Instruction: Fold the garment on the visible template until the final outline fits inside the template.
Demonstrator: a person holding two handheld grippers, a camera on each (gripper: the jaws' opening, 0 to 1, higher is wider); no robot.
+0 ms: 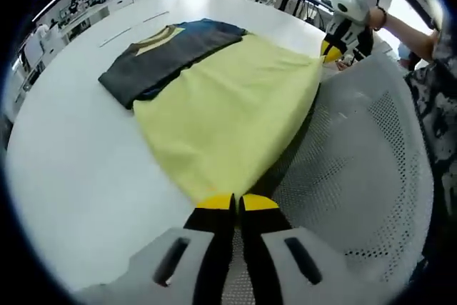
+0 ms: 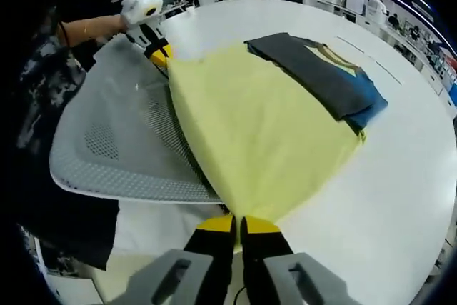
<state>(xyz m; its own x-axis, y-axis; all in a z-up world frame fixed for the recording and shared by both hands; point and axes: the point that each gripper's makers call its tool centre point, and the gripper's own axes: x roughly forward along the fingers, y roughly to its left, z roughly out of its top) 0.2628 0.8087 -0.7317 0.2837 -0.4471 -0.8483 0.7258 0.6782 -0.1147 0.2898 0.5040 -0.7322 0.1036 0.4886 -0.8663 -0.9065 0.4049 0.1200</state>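
A pale yellow garment (image 1: 228,105) lies stretched from the white table toward me, its near edge lifted. My left gripper (image 1: 236,203) is shut on one near corner of it. My right gripper (image 2: 238,224) is shut on the other near corner. In the left gripper view the right gripper (image 1: 334,49) shows at the garment's far right corner. In the right gripper view the left gripper (image 2: 158,53) shows at the upper left, on the yellow garment (image 2: 264,133). A folded dark grey garment (image 1: 168,55) with blue and yellow trim lies partly under the yellow cloth's far edge (image 2: 321,69).
A white mesh chair back (image 1: 364,169) stands against the table edge, right under the held edge of the cloth (image 2: 114,133). The round white table (image 1: 78,162) has bare surface around the garments. A person's arm (image 2: 89,28) holds the left gripper. Desks and equipment stand in the background.
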